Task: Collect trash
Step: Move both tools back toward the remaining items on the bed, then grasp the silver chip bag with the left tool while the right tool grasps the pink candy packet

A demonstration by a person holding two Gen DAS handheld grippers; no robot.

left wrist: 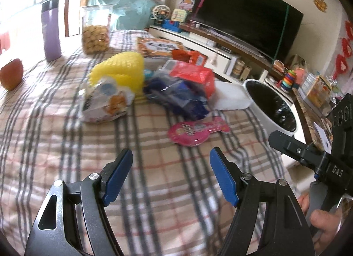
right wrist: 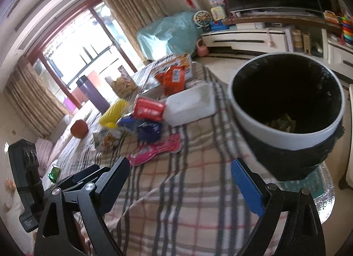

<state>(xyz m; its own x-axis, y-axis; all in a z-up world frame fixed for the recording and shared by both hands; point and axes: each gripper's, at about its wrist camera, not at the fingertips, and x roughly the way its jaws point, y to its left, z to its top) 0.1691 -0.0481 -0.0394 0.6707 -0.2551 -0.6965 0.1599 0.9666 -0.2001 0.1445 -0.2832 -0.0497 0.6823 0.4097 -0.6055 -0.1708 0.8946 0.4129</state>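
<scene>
Both grippers are hanging over the plaid cloth (left wrist: 154, 189) with nothing in them, and the trash is lying ahead of them, so the collecting is judged to be at the reach stage. Taking the white bin (right wrist: 286, 132) with its black liner as the landmark: the pink wrapper (left wrist: 194, 131) is lying flat on the cloth just beside the bin, on the side toward the window, and it is the piece nearest both tools. Its long axis is running roughly across the left gripper's (left wrist: 171, 178) line of sight, narrow end toward the bin. Farther from the bin, a heap is sitting close together: a blue crumpled bag (left wrist: 176, 97), a red packet (left wrist: 194, 75), a yellow foam net (left wrist: 123, 68) and a printed snack bag (left wrist: 106, 103); a white foam tray (right wrist: 189, 106) is lying between that heap and the bin. The left gripper is pointing down at the cloth with the pink wrapper straight ahead of it, which appears to make it the nearer tool; its jaws are standing spread, holding and touching nothing. The right gripper (right wrist: 181, 178) is likewise spread and empty, with the bin close at its right and the wrapper ahead to its left. Some scraps are already showing in the bin's bottom.
</scene>
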